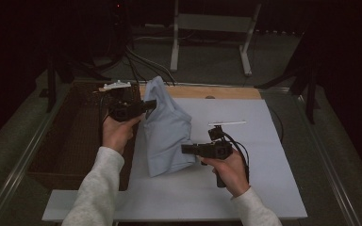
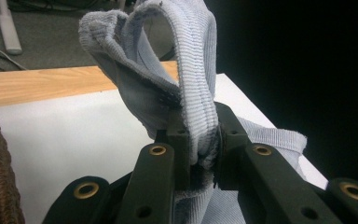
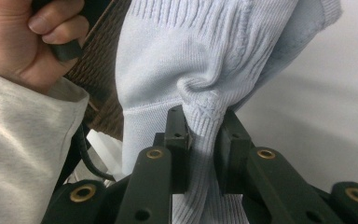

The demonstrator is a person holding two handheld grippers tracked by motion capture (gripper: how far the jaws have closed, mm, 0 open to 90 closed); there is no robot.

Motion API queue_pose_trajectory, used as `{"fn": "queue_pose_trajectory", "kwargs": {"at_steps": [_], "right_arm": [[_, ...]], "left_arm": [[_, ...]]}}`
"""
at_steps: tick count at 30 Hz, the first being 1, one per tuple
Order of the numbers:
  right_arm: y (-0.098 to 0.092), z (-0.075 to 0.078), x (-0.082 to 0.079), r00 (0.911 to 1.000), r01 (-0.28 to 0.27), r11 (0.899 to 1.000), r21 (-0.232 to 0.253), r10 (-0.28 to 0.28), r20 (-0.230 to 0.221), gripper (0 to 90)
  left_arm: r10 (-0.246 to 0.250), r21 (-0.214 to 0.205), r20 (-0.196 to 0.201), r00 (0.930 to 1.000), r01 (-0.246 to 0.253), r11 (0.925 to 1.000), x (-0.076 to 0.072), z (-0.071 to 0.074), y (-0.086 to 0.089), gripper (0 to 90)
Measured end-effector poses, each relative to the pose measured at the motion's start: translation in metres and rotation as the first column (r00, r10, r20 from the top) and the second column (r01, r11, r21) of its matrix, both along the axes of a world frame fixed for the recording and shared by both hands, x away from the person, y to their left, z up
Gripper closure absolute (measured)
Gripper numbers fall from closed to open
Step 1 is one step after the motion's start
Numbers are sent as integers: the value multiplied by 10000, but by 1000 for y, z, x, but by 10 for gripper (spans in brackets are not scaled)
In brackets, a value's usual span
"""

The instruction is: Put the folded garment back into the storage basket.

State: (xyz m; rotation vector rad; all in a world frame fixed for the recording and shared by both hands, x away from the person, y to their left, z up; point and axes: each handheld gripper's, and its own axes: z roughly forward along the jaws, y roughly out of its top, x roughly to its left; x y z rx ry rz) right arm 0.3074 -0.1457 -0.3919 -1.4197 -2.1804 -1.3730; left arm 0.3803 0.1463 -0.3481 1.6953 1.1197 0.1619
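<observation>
A pale blue knitted garment (image 1: 166, 129) hangs lifted over the white board (image 1: 264, 141), stretched between both grippers. My left gripper (image 1: 148, 104) is shut on its upper ribbed edge (image 2: 193, 93) near the board's far left corner; the fabric bunches between the black jaws in the left gripper view. Lower and to the right, my right gripper (image 1: 186, 149) is shut on the garment's side, and its jaws pinch a fold of ribbed knit (image 3: 200, 126). The garment's lower end rests on the board.
A brown woven mat (image 1: 75, 136) lies left of the board. A wooden strip (image 1: 217, 92) runs along the board's far edge. A thin white stick (image 1: 227, 123) lies on the board behind the right gripper. Cables and a metal stand (image 1: 212, 28) sit beyond the table.
</observation>
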Motion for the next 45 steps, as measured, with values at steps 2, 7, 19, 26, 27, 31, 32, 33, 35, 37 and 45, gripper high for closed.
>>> {"fn": "queue_pose_trajectory", "kwargs": {"at_steps": [2,7,19,26,27,31,32,33,35,37,45], "right_arm": [[2,1,1,10000,-20,10000,-2,20,22,778],[7,2,3,10000,-86,10000,12,86,-4,778],[21,12,9,9998,-140,9995,292,136,159,779],[28,17,14,9997,-144,9995,298,138,193,779],[29,17,14,9997,-163,9994,317,157,210,779],[33,20,15,9994,-255,9990,359,246,243,779],[34,21,15,9994,-264,9989,380,255,248,779],[35,22,15,9992,-286,9988,402,275,273,779],[37,24,15,9992,-328,9983,488,316,246,779],[38,24,15,9991,-343,9981,505,331,258,779],[42,26,17,9990,-440,9961,766,433,106,779]], "left_arm": [[-8,17,-5,10000,8,10000,0,0,0,801],[5,32,-39,10000,-5,10000,3,1,1,801],[108,-28,51,9999,-108,9999,6,6,7,801],[170,-62,41,9998,-170,9998,9,8,10,801],[171,-45,56,9998,-171,9998,9,9,10,801],[191,-135,84,9998,-190,9997,8,10,11,801],[208,-163,86,9997,-206,9997,8,10,12,801],[215,-173,87,9997,-214,9996,8,10,12,801],[232,-191,85,9997,-230,9996,8,10,12,801],[229,-190,98,9997,-227,9996,8,11,13,801],[246,-163,167,9996,-243,9996,6,14,14,801]]}}
